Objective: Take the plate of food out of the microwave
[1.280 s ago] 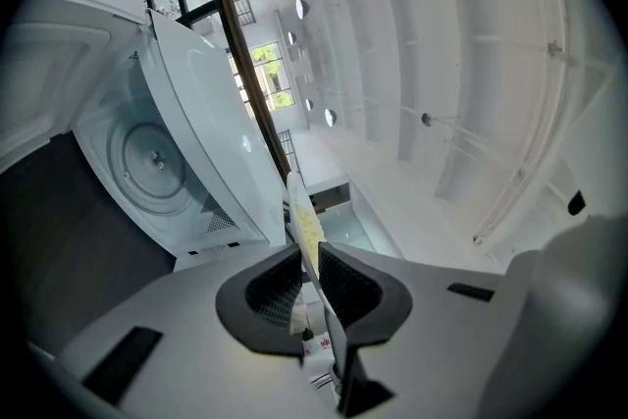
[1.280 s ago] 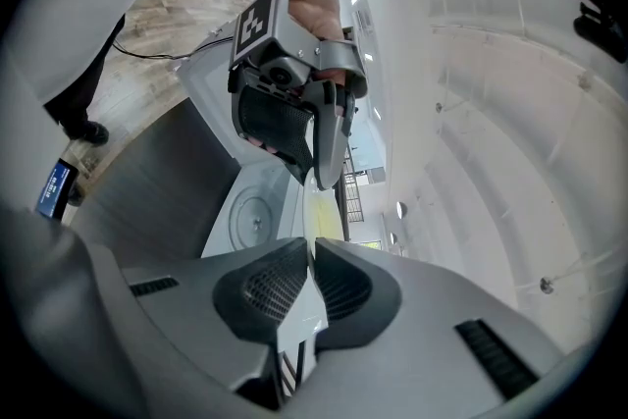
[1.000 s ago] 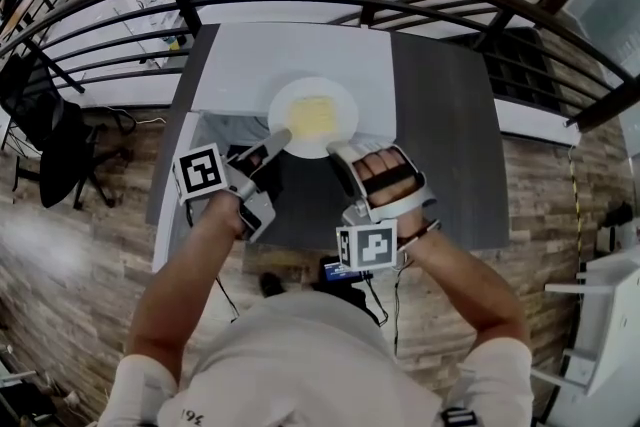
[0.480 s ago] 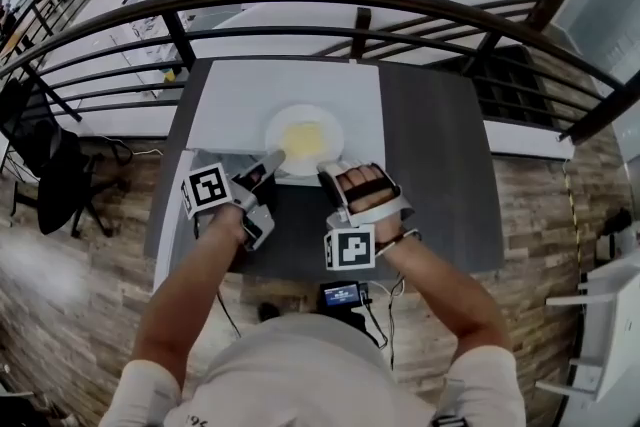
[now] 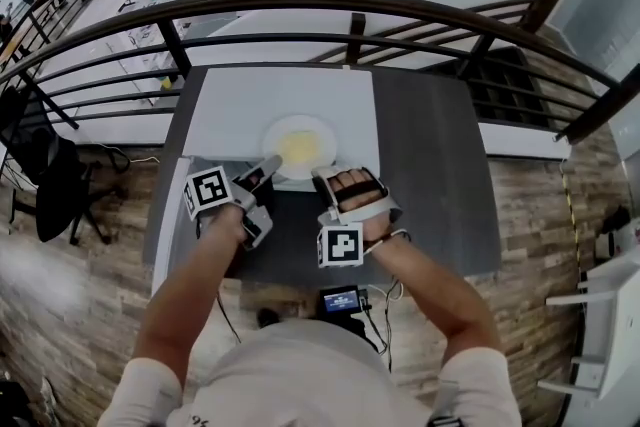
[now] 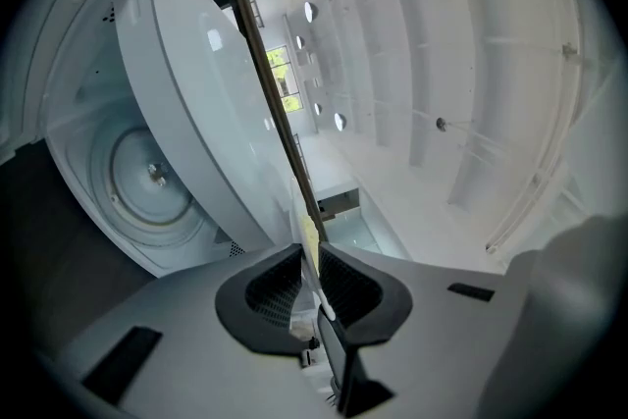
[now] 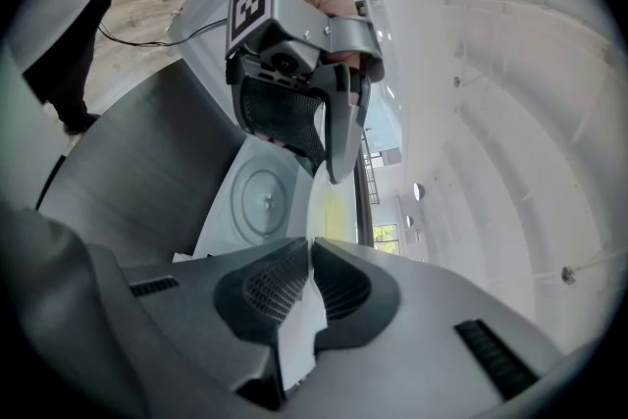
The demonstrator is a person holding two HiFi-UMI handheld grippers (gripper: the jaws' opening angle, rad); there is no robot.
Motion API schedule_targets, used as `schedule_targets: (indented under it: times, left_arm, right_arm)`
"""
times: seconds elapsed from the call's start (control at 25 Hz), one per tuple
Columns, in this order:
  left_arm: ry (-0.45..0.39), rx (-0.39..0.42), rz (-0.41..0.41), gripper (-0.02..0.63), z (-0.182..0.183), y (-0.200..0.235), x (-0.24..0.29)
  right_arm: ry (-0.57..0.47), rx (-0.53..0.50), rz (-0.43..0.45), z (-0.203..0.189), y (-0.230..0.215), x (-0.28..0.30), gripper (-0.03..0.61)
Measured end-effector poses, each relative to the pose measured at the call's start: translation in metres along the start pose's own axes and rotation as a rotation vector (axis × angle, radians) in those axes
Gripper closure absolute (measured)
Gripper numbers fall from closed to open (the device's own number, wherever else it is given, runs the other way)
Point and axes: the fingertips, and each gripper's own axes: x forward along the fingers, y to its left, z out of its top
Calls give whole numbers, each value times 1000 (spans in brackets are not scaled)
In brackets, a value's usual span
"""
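The head view looks steeply down from above, microwave point(image 5: 250, 100) mid-frame. Each gripper view peers closely along its own jaws; both apparently share the turntable point(image 6: 147, 177), left of centre.

Plate point(image 5: 300, 147), pinched by left gripper point(image 5: 270, 162) and right gripper point(image 5: 322, 177), has gone down and away from the person. It looks smaller in head view. It overlaps more of the white microwave point(image 5: 240, 105) top, where before it hung half past the front edge.
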Motion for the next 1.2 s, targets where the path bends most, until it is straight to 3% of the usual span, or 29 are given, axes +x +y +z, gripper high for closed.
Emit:
schedule_targets:
  times: [0.2,0.44,0.56,0.88,1.2]
  left_arm:
    - [6,-13,-2,574,2,10,3]
    - [31,33,39,574,5,18,3]
    - [39,57,66,536,6,20,0]
    - [1,45,-3,523,-1,14,-20]
    - [-22,16,-116,523,-28,-22,-39]
  right_arm:
    - [16,2,12,-2,5,8,560]
    - [15,-7,3,-2,2,15,560]
    - [12,-14,-5,-3,1,16,560]
    - [47,-59,-4,-10,0,25,560]
    - [52,-30,17,-7,-3,34,560]
